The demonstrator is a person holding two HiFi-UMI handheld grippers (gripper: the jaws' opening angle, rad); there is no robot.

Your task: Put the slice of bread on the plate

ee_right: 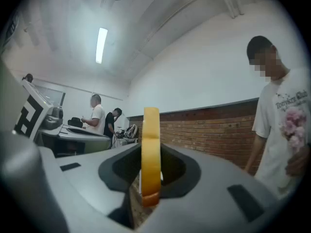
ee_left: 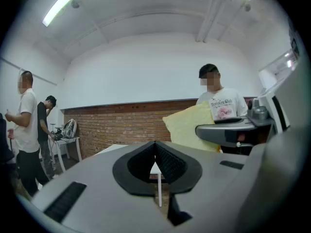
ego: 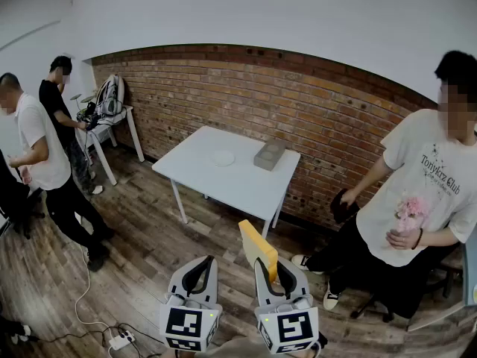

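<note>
The slice of bread (ego: 258,247) is yellow with a tan crust and stands upright, edge-on, between the jaws of my right gripper (ego: 268,265), which is shut on it. In the right gripper view the bread (ee_right: 150,152) fills the gap between the jaws. My left gripper (ego: 203,268) is beside it on the left, shut and holding nothing, its pads (ee_left: 163,160) meeting at the tip. The bread (ee_left: 190,126) also shows in the left gripper view. The small white plate (ego: 223,157) lies on the white table (ego: 201,171), well ahead of both grippers.
A grey box (ego: 269,155) sits on the table near the brick wall (ego: 298,110). A person (ego: 417,215) stands right of the table; two people (ego: 45,162) stand at the left by a side table with a backpack (ego: 110,95). A cable and power strip (ego: 119,340) lie on the floor.
</note>
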